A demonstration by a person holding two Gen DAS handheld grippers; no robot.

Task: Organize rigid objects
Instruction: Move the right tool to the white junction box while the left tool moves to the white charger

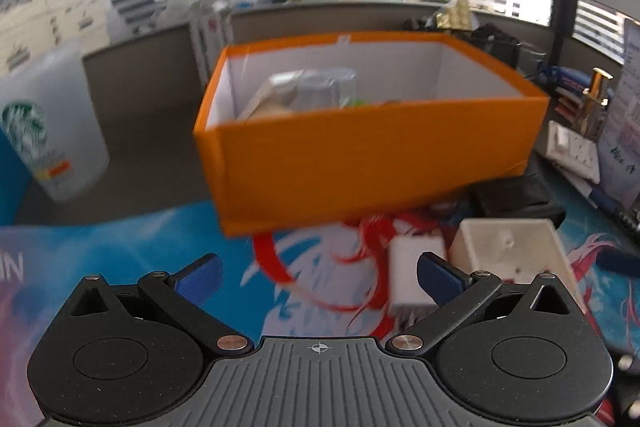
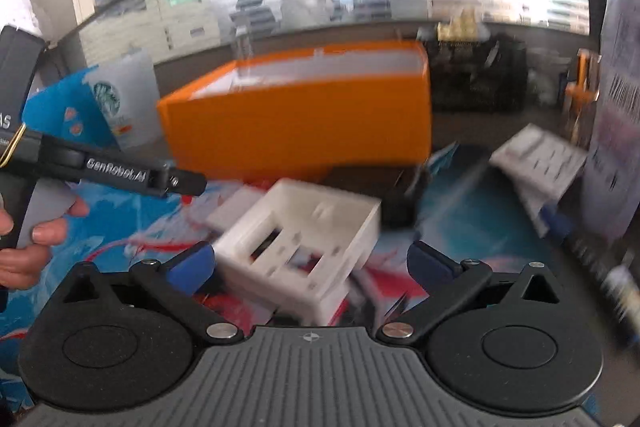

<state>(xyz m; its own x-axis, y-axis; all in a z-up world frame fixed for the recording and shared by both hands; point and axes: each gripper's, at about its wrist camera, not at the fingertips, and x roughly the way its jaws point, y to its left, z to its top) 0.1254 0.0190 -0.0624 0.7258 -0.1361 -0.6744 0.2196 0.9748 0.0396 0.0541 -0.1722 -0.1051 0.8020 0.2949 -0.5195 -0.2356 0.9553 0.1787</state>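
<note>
An orange box (image 1: 372,151) with white inner walls stands on the colourful mat; a clear cup (image 1: 326,89) and other items lie inside it. My left gripper (image 1: 318,281) is open and empty, in front of the box. A white charger block (image 1: 414,269) and a white plastic housing (image 1: 508,247) lie at its right. In the right wrist view my right gripper (image 2: 308,265) is open, its blue fingers either side of the white plastic housing (image 2: 304,247), without closing on it. The orange box (image 2: 300,123) stands behind. The left gripper's body (image 2: 120,175) shows at the left, held by a hand.
A Starbucks cup (image 1: 44,131) stands left of the box. A black wallet-like item (image 1: 520,199) lies right of the box. A white power strip (image 2: 536,159), a pen and papers lie at the right. Black clutter stands behind the box.
</note>
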